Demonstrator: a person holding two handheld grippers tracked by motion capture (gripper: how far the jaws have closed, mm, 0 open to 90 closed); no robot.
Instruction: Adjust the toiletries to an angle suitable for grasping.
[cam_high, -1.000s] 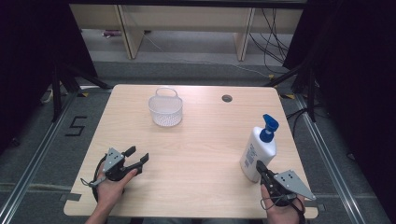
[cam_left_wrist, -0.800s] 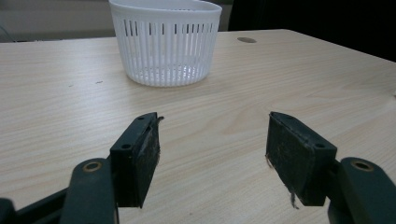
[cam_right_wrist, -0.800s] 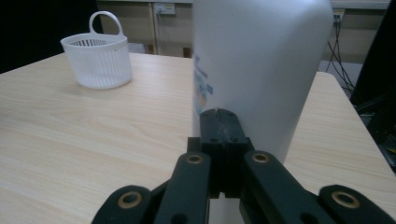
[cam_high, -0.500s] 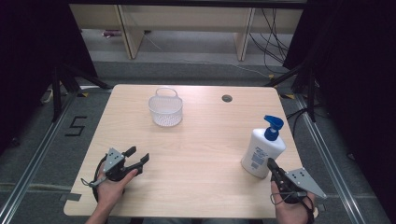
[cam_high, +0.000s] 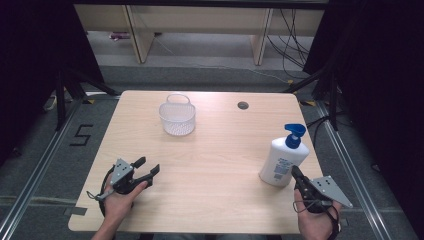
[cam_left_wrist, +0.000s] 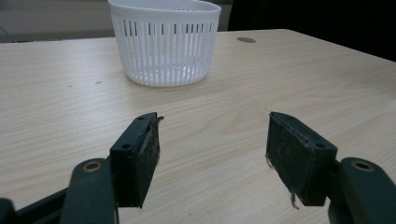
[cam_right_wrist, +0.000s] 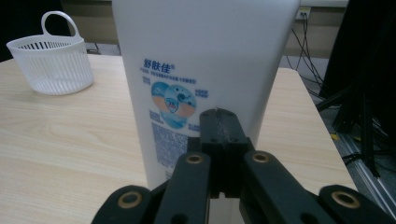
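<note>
Two grippers work this table, and going from left to right the left gripper (cam_high: 146, 171) comes first, resting in the lower left of the high view on the wood with its jaws spread wide and nothing between them; in its own view the two black pads (cam_left_wrist: 140, 156) frame bare table (cam_left_wrist: 224, 107) with the basket beyond. Up and to the right, in the upper middle of the high view, stands the white slotted basket (cam_high: 177, 116), upright with its loop handle at the back; what can be seen through its slats looks empty. Further right a small round hole (cam_high: 243, 105) sits in the tabletop. At the right side stands the white pump bottle (cam_high: 281, 162) with its blue pump head, upright, label toward the person; how full it is cannot be told through the opaque wall. The right gripper (cam_high: 296, 175) sits in the lower right, its jaws pinched together with nothing held, the tip right at the bottle's lower side (cam_right_wrist: 205, 70), whether touching or just short is unclear. The step in hand looks like the approach to the bottle. A closed gripper cannot take it, so the next move calls for opening the jaws wide enough to straddle the body, then closing low and square so the tall bottle does not tip, likely bound for the basket.
</note>
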